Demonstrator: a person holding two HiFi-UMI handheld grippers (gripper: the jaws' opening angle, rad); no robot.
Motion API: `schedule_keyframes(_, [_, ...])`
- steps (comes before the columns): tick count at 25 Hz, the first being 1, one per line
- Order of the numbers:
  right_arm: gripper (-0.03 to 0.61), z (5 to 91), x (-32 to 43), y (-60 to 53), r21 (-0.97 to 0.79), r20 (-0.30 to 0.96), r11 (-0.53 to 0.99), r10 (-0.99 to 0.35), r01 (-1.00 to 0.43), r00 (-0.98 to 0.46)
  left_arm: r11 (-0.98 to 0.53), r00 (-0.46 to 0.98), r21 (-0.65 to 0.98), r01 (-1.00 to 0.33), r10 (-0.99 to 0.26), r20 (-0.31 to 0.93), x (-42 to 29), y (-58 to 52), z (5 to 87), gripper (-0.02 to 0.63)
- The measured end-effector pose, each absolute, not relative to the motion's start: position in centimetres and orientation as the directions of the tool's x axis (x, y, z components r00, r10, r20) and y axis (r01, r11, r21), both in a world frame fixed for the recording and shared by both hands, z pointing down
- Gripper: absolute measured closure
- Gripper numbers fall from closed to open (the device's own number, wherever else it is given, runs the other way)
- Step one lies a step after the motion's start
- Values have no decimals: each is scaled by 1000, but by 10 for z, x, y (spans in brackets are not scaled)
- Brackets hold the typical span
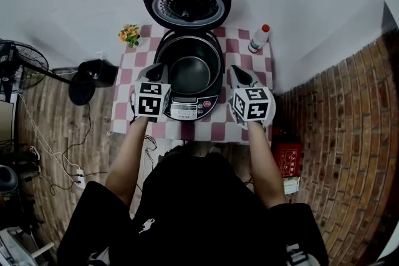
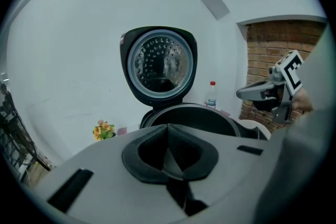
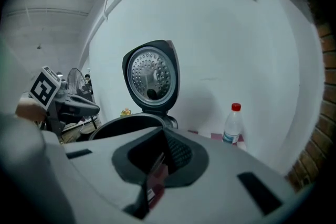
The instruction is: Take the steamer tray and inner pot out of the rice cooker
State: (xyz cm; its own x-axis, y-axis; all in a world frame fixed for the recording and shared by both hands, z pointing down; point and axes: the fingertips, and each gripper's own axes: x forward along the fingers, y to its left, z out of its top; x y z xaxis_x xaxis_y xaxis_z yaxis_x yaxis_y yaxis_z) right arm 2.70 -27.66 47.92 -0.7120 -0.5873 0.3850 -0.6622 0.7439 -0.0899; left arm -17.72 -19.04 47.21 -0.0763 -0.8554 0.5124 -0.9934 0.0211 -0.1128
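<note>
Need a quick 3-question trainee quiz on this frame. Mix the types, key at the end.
1. True or false: the lid of the rice cooker is closed.
2. In the head view, the bottle stands at which side of the cooker? A) left B) right
3. Fill in: the left claw and the right claw flank the cooker, each with its jaws ___.

Key: 1 false; 2 B; 3 shut.
</note>
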Motion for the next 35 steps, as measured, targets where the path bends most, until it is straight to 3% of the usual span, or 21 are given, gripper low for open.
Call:
schedule_keyframes(7, [577, 492, 1, -276, -61, 437, 727, -597, -684, -673, -1, -53, -98, -995, -839, 542, -222, -199, 489, 609])
schedule_keyframes(8, [577, 494, -1, -276, -55, 448, 724, -597, -687, -665, -15, -39, -94, -995, -833, 552, -225, -200, 493, 589])
schedule_keyframes(10, [575, 498, -5, -276, -43, 467, 717, -601, -695, -648, -54, 1, -77, -996, -821, 571, -227, -205, 500, 485])
schedule_keyframes(15, [572, 505, -11, -275, -7, 508, 696, -616, -718, -602, -138, 97, -20, -990, -786, 611, -224, -216, 519, 426])
schedule_keyframes(22, [572, 514, -9, -274, 7, 545, 657, -635, -754, -548, -194, 166, 35, -980, -719, 674, -221, -225, 541, 422])
schedule_keyframes(28, [572, 517, -10, -278, 38, 579, 667, -621, -744, -528, -203, 170, 34, -978, -701, 693, -223, -226, 547, 463])
schedule_keyframes(35, [548, 529, -21, -287, 69, 603, 720, -582, -691, -546, -186, 52, -107, -977, -686, 726, -221, -225, 549, 468])
